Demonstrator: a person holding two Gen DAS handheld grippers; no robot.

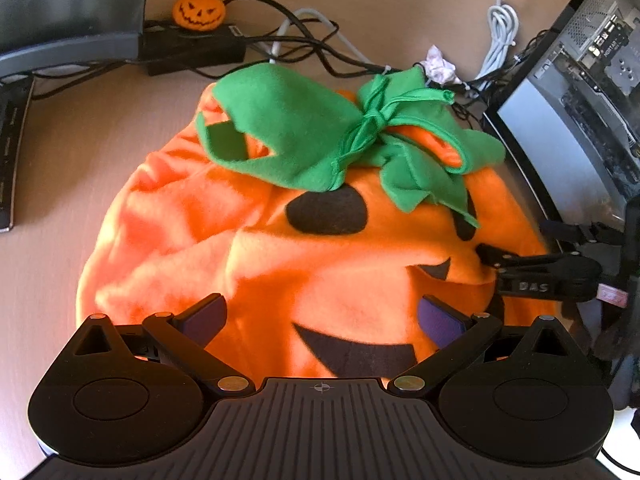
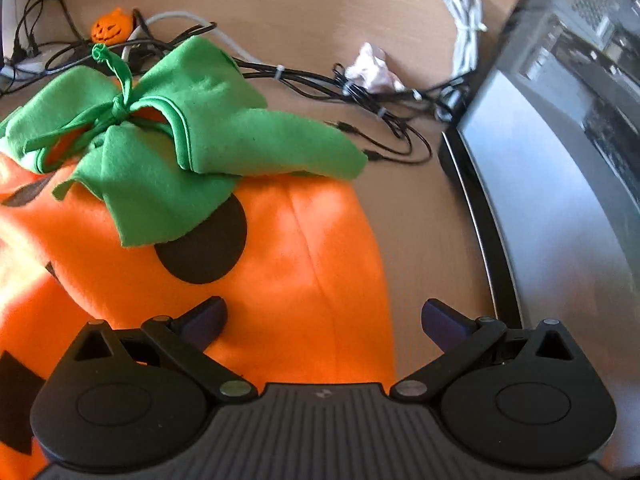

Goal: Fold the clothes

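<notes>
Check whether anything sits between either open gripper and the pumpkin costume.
Nothing visible does. The left gripper and right gripper both hang directly over the pumpkin costume, jaws open. The cables lie beyond it.

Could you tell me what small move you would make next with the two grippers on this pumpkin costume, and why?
Probably lower the right gripper onto the right edge of the orange pumpkin costume and close on it. Both grippers are open and hold nothing, the costume lies unfolded on the desk, and that edge sits right between the right fingers. The left gripper hovers over the costume's mouth, ready to pin the middle.
</notes>
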